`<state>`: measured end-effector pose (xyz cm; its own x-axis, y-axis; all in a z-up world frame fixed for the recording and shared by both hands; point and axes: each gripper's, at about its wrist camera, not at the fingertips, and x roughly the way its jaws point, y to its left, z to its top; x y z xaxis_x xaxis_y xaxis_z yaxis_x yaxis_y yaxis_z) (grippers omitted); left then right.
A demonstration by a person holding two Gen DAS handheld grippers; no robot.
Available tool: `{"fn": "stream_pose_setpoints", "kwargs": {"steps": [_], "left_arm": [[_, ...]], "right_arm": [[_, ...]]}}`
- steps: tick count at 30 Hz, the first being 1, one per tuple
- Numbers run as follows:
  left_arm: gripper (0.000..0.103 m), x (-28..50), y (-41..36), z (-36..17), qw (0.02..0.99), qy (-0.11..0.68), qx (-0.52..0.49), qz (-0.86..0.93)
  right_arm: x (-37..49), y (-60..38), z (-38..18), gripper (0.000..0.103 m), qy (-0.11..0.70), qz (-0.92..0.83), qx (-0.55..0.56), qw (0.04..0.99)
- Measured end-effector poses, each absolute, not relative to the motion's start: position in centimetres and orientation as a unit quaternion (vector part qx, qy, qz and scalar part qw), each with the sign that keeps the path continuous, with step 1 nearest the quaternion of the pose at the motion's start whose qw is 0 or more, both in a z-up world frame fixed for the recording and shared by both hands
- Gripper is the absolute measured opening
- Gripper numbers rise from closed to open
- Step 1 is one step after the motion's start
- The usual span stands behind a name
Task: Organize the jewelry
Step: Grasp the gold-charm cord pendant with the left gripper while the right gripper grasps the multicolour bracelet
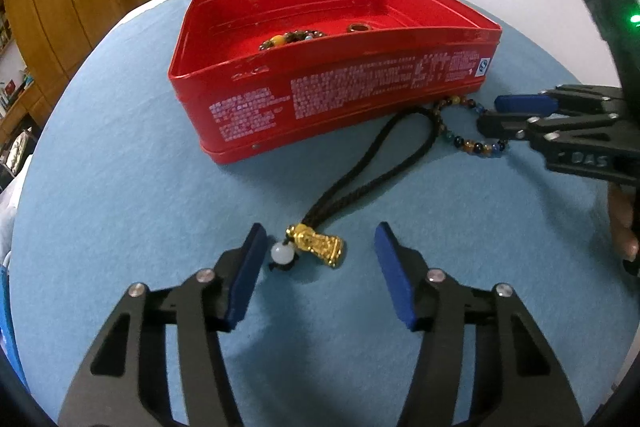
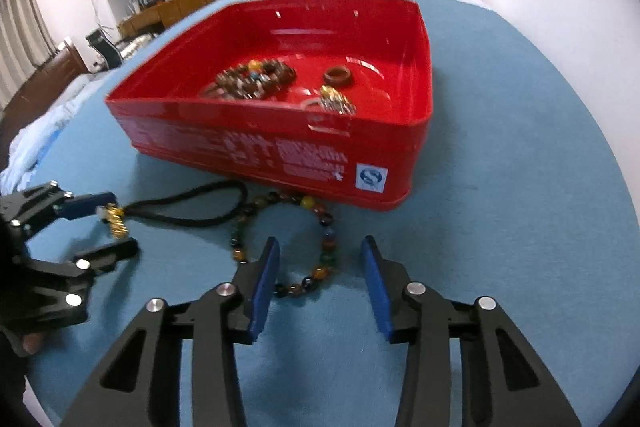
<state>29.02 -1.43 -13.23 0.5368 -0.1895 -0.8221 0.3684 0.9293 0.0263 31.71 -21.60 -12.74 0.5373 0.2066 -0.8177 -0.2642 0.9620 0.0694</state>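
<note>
Sitting on blue table cover (image 1: 120, 187): red tin (image 1: 320, 107), lid off, already holding beaded bracelets (image 2: 250, 79), a brown ring (image 2: 338, 76) and a gold charm (image 2: 338, 99). Lying just in front of tin: black cord pendant (image 1: 316, 245) and loose bead bracelet (image 2: 320, 267). Hovering released around pendant's gold end: left gripper (image 1: 320, 267). Straddling the bracelet's near edge, jaws apart: right gripper (image 2: 320, 287).

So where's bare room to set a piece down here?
Inside the red tin: its right floor, past the brown ring. On the blue cloth: right of the tin. Crowded in front, around the black cord and bead bracelet.
</note>
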Motion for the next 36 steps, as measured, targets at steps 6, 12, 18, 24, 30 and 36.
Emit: {"fn": "stream_pose_setpoints", "kwargs": {"steps": [6, 12, 18, 24, 30, 36], "left_arm": [[0.032, 29.3, -1.7, -13.2, 0.871, 0.451, 0.1, -0.165], [0.021, 28.9, -2.0, -13.0, 0.871, 0.451, 0.1, -0.168], [0.021, 28.8, -1.7, -12.9, 0.871, 0.453, 0.09, -0.169], [0.02, 28.8, -1.7, -12.8, 0.871, 0.453, 0.087, -0.169], [0.02, 28.5, -1.6, -12.4, 0.873, 0.451, 0.085, -0.168], [0.02, 28.2, -1.4, -11.8, 0.875, 0.446, 0.083, -0.167]], "right_arm": [[31.3, -21.0, -13.1, 0.038, 0.455, 0.13, -0.056, 0.879], [30.8, -20.6, -13.0, 0.012, 0.458, 0.136, -0.069, 0.876], [30.8, -21.3, -12.8, 0.007, 0.463, 0.148, -0.048, 0.873], [30.1, -21.7, -12.2, 0.007, 0.461, 0.154, -0.038, 0.873], [29.3, -22.1, -11.1, 0.007, 0.452, 0.156, -0.035, 0.877], [28.6, -22.2, -10.2, 0.007, 0.445, 0.157, -0.033, 0.881]]}}
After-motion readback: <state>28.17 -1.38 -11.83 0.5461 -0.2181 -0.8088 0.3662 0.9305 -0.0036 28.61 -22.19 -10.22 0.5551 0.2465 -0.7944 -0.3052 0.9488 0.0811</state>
